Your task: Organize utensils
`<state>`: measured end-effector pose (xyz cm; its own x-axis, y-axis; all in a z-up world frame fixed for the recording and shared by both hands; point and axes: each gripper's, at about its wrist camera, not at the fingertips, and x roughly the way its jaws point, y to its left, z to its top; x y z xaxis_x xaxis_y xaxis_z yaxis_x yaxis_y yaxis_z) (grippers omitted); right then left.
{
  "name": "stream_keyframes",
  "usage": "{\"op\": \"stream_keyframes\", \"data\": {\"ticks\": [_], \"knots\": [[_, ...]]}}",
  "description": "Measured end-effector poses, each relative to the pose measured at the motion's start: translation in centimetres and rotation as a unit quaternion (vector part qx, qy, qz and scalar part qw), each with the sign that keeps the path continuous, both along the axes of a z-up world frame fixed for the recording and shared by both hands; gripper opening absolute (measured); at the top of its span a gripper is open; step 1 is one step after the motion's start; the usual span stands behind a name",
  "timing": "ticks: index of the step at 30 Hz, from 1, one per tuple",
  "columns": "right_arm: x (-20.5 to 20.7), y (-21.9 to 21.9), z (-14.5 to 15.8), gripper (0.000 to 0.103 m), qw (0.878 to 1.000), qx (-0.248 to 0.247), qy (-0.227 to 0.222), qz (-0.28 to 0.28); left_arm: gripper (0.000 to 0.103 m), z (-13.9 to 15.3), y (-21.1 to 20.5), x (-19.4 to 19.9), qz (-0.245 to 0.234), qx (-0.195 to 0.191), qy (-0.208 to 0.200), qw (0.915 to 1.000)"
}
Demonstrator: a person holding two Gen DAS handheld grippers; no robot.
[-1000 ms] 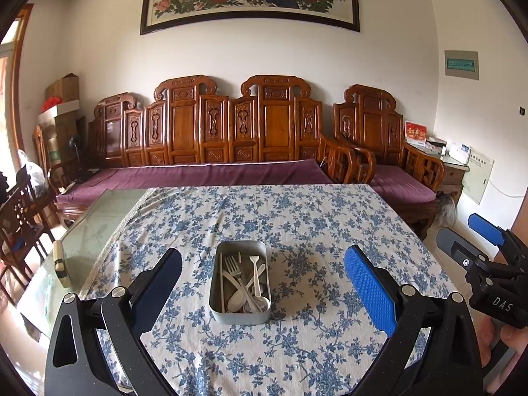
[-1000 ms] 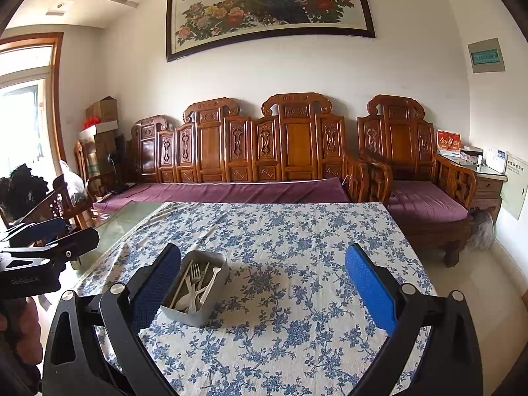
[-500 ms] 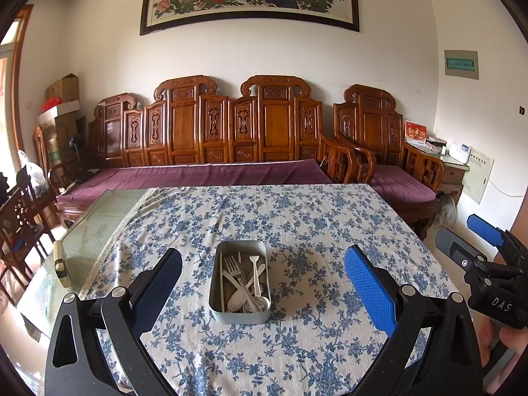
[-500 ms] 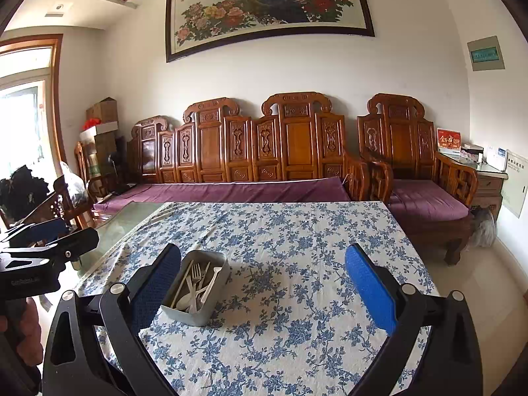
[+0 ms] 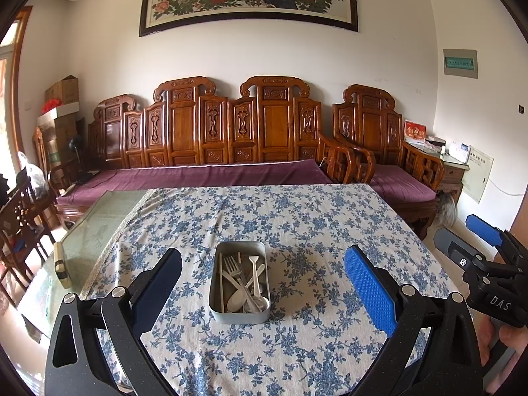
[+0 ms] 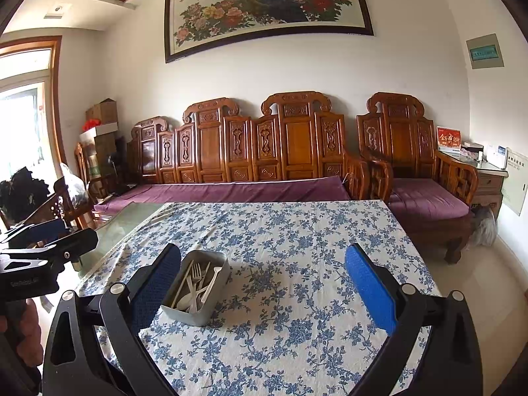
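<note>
Both claws are hanging wide open over the near edge of the counter, gripping nothing: the left claw (image 5: 262,283) is framing the grey rectangular metal tin (image 5: 240,280) squarely between its fingers, while the right claw (image 6: 262,283) is hovering just to the tin's right, its left finger overlapping the tin (image 6: 197,286) in view. Inside the tin, white plastic forks, spoons and a pale chopstick (image 5: 242,285) are lying jumbled together, handles crossing. Across the last second almost nothing is changing; the right claw, seen at the edge of the left view, is drifting only slightly, and the tin is sitting where it sat on the blue-flowered white tablecloth (image 5: 297,217). With every utensil gathered in the tin, the scene is fitting either a tidy-up just ended or a sorting about to start.
</note>
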<state>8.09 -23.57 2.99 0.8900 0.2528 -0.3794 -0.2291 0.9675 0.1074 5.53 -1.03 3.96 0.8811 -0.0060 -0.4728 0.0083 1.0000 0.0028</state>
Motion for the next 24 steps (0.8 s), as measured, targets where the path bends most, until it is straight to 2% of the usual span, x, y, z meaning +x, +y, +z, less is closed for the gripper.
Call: {"op": "stream_keyframes", "data": {"ticks": [24], "knots": [[0.0,-0.19,-0.11,0.1,1.0,0.001,0.0,0.0,0.095,0.25,-0.24,-0.24,-0.003,0.0,-0.001,1.0]]}}
